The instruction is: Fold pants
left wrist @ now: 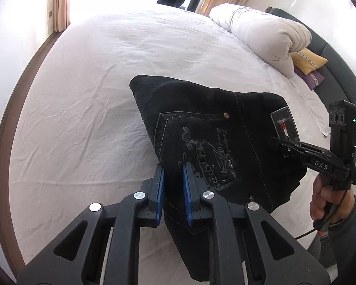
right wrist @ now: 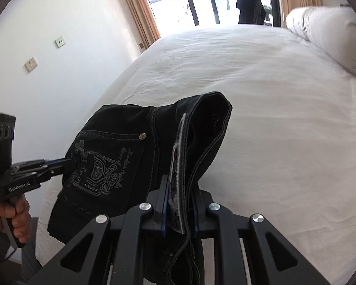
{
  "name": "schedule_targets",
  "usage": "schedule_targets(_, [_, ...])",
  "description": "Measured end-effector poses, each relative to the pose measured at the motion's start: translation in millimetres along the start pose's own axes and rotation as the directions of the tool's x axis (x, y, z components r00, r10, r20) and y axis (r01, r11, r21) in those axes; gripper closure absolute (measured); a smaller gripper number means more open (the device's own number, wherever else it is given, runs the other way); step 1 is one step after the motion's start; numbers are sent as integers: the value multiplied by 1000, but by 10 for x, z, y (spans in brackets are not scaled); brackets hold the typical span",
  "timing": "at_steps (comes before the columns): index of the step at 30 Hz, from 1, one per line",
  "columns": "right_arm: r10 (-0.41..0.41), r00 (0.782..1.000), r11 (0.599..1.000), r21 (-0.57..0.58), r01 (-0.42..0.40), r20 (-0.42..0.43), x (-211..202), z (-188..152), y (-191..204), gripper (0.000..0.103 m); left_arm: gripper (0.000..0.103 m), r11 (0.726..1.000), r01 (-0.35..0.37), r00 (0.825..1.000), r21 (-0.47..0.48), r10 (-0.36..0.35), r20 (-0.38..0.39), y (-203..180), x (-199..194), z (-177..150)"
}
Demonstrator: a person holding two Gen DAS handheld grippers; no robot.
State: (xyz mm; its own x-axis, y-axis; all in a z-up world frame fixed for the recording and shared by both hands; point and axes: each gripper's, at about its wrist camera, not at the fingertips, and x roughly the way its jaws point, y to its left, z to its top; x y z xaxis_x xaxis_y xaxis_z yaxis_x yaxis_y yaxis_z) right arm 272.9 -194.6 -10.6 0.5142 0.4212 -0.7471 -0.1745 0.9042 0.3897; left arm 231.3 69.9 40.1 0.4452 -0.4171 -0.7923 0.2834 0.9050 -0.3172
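Note:
Black jeans point(left wrist: 216, 142) with an embroidered back pocket are held up over the white bed point(left wrist: 95, 83), bunched between both grippers. My left gripper point(left wrist: 174, 173) is shut on the jeans' side edge by the pocket; it also shows at the left of the right wrist view point(right wrist: 68, 165). My right gripper point(right wrist: 179, 190) is shut on the waistband point(right wrist: 178, 178), with the patch side towards the camera; it also shows in the left wrist view point(left wrist: 273, 141) next to the waist label. The legs of the jeans point(right wrist: 121, 166) hang below, out of sight.
A rolled white duvet point(left wrist: 261, 33) and yellow and purple cushions point(left wrist: 308, 61) lie at the bed's far right. A dark headboard point(left wrist: 339, 71) runs behind them. A white wall with sockets point(right wrist: 30, 65) is on the left. Curtains and a glass door point(right wrist: 201, 0) stand beyond the bed.

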Motion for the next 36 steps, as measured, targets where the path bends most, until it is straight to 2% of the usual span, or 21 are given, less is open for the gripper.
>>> schedule_targets(3, [99,994,980,176,-90,-43,264,-27,-450,84,89,1000,20,1000,-10,-20,-24,181,242,-23])
schedule_targets(6, [242,970,910,356,-214,-36,436,-170,-847,74,88,1000,19,1000,5,-19,-9,183,332,-110])
schedule_targets(11, [298,954,886,371,-277,2,440,-223,-927,69,83,997,65,998,-40,-64,23,190,380,-198])
schedule_targets(13, [327,945,860,409,-305,17,400,-261,-983,60,80,994,90,996,-67,-88,35,234,324,-225])
schedule_targets(16, [303,950,844,442,-305,77,201,-317,-1033,47,79,993,83,995,-79,-77,69,256,132,-249])
schedule_targets(17, [285,953,841,452,-298,97,126,-349,-1074,44,72,994,76,994,-83,-69,86,270,58,-265])
schedule_targets(18, [261,959,840,464,-281,108,40,-386,-1094,41,58,993,72,993,-92,-63,101,286,-20,-284])
schedule_targets(19, [245,962,840,471,-271,119,-62,-437,-1105,41,33,992,70,990,-109,-56,131,300,-144,-322])
schedule_targets(20, [231,963,840,471,-269,137,-173,-491,-1104,41,23,991,70,983,-117,-48,175,288,-278,-360])
schedule_targets(23, [181,966,862,442,-247,186,-499,-605,-992,41,19,993,51,960,-106,-19,280,188,-697,-497])
schedule_targets(24, [167,964,872,426,-242,206,-608,-641,-918,41,15,994,41,953,-101,-8,302,137,-823,-531])
schedule_targets(25, [147,963,884,407,-231,227,-725,-673,-825,38,5,996,15,944,-92,16,328,67,-969,-574])
schedule_targets(27, [103,959,912,360,-198,266,-968,-711,-611,32,0,998,-43,912,-45,58,407,-144,-1308,-676])
schedule_targets(28, [81,953,929,325,-179,292,-1121,-740,-488,31,0,996,-88,886,-20,87,456,-274,-1501,-733])
schedule_targets(29, [54,945,947,285,-151,323,-1273,-752,-332,31,0,991,-133,856,1,115,504,-393,-1679,-785])
schedule_targets(31, [12,912,973,206,-105,409,-1617,-758,-21,25,0,967,-253,772,27,185,607,-667,-2086,-889])
schedule_targets(32, [0,887,980,175,-91,462,-1801,-762,142,20,0,951,-308,729,26,218,649,-782,-2260,-934])
schedule_targets(33, [-11,855,986,148,-77,518,-1984,-769,297,11,0,930,-369,666,8,258,700,-916,-2462,-997])
schedule_targets(34, [-20,812,991,120,-62,584,-2191,-796,446,2,0,916,-400,615,-15,280,737,-1010,-2651,-1039])
schedule_targets(35, [-23,769,995,93,-48,639,-2376,-809,561,0,0,912,-409,580,-30,285,763,-1087,-2817,-1079])
schedule_targets(36, [-26,734,998,63,-23,679,-2544,-820,710,0,0,919,-394,562,-35,271,781,-1146,-2976,-1109])
